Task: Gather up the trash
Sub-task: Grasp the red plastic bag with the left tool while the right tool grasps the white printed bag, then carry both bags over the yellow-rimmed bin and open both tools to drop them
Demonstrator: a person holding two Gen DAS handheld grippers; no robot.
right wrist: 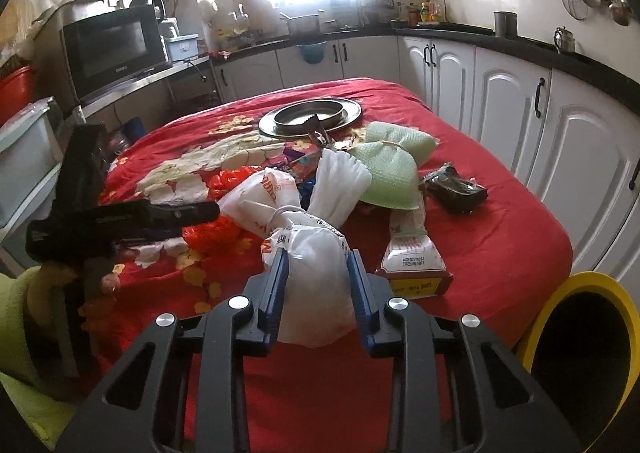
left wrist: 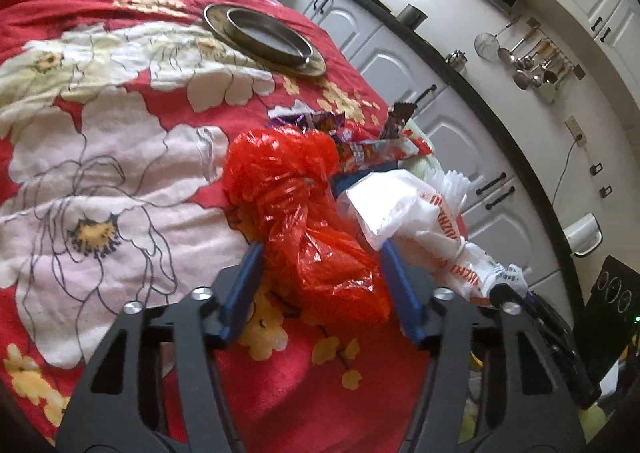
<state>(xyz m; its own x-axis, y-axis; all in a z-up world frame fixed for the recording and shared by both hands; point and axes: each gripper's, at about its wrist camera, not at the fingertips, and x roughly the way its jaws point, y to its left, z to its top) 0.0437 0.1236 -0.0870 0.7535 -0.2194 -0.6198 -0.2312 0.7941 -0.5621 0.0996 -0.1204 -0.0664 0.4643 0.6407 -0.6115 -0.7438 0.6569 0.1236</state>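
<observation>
**Onlooker 1:** While both hands are down on the pile, list it for me. Item one?

**Onlooker 2:** Red plastic bag (left wrist: 316,221), crumpled, lying on the floral tablecloth (left wrist: 100,157). Left gripper (left wrist: 320,249): blue fingers (left wrist: 248,281) on either side of the bag, the bag filling the gap; whether the pads press on it, I cannot tell.

**Onlooker 1:** Item two?

**Onlooker 2:** White printed bag (right wrist: 312,273), knotted at the top, at the near edge of the heap. Right gripper (right wrist: 316,265): clenched on it, both pads hard against its sides.

**Onlooker 1:** Receptacle?

**Onlooker 2:** Yellow-rimmed bin (right wrist: 580,349), open mouth, just beside the table's near right corner.

**Onlooker 1:** Remaining stock?

**Onlooker 2:** Green mesh pouch (right wrist: 384,169), dark wrapper (right wrist: 456,189), long carton-like packet (right wrist: 412,253), sweet wrappers (left wrist: 320,125). Steel plate (left wrist: 268,37) with a smaller dish on it, further back, well apart from the rubbish and not rubbish.

**Onlooker 1:** Handling notes?

**Onlooker 2:** In my judgement: squeeze the red bag fully before lifting, since thin film slips. Lift each bag straight up so trailing plastic doesn't drag the neighbours. The white bag sits closest to the bin; carry it over the mouth before letting go.
</observation>
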